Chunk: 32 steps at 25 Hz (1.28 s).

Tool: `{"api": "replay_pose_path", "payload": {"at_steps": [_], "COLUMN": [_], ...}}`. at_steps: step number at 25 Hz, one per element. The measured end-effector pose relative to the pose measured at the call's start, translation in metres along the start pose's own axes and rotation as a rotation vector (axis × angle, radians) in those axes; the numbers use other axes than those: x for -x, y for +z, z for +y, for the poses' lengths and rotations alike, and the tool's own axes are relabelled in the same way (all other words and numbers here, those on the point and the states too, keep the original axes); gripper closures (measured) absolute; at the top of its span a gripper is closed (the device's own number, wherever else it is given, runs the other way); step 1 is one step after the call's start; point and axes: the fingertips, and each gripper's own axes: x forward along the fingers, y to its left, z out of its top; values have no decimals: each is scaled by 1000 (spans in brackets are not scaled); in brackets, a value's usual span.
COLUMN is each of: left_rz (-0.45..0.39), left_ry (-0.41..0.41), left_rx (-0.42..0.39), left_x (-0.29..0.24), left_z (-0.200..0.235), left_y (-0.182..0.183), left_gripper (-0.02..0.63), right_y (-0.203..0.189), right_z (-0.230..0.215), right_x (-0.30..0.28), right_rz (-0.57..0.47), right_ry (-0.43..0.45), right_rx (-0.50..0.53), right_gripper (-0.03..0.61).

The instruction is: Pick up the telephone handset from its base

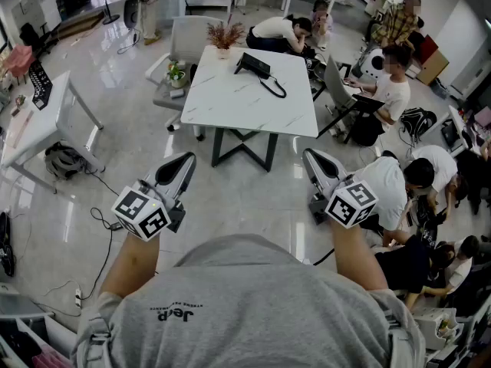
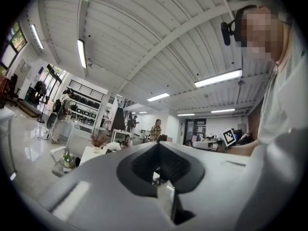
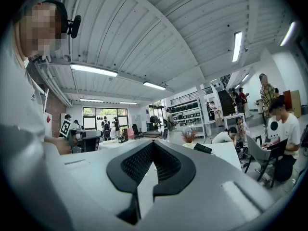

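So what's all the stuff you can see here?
Table: one, white, middle of the room.
Telephone: one, black, table's far side.
Dried plant: one, brown, table's far edge.
Potted plant: one, green, left of the table.
Backpack: one, grey, floor by the left desk.
People: several, seated on the right.
Left hand-held gripper: one, grey, shut, empty, near side.
Right hand-held gripper: one, grey, shut, empty, near side.

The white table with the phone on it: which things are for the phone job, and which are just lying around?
For the job: telephone on the table, its cord, left gripper, right gripper (both jaws shut, empty).

Just lying about: dried plant on the table, small green plant beside the table, keyboard on the side desk, backpack under that desk.
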Motion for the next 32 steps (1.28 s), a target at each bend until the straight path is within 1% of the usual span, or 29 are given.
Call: {"api": "replay_pose_path", "payload": {"at_steps": [14, 17, 18, 19, 20, 21, 22, 23, 28, 32], "left_rz": [2, 5, 6, 6, 5, 3, 1, 1, -3, -3], "left_ry": [2, 6, 10, 14, 18, 21, 26, 31, 45, 60], "left_rx": [2, 0, 1, 0, 0, -1, -1, -2, -7, -13], "left_x": [-18, -23, -25, -28, -31, -34, -38, -43, -66, -82], "left_z": [-12, -20, -23, -26, -30, -33, -38, -43, -70, -79], "left_y": [-1, 0, 0, 1, 1, 0, 0, -1, -12, -18], "left_gripper": [554, 554, 554, 554, 554, 554, 553, 554, 554, 554], "right_y": [7, 11, 13, 14, 16, 18, 19, 21, 25, 24], "right_z": [-20, -22, -21, -21, -23, -26, -31, -37, -65, -85], "right_x": [11, 15, 16, 17, 19, 21, 24, 28, 51, 56], "right_rz": [-13, -25, -23, -20, -19, -20, -23, -25, -35, -32], "right_ry": [-9, 18, 41, 63, 77, 83, 84, 84, 96, 106], "right_rx": [31, 41, 48, 57, 67, 76, 84, 89, 96, 106], "right_gripper": [575, 570, 493, 369, 292, 260, 240, 235, 233, 233]}}
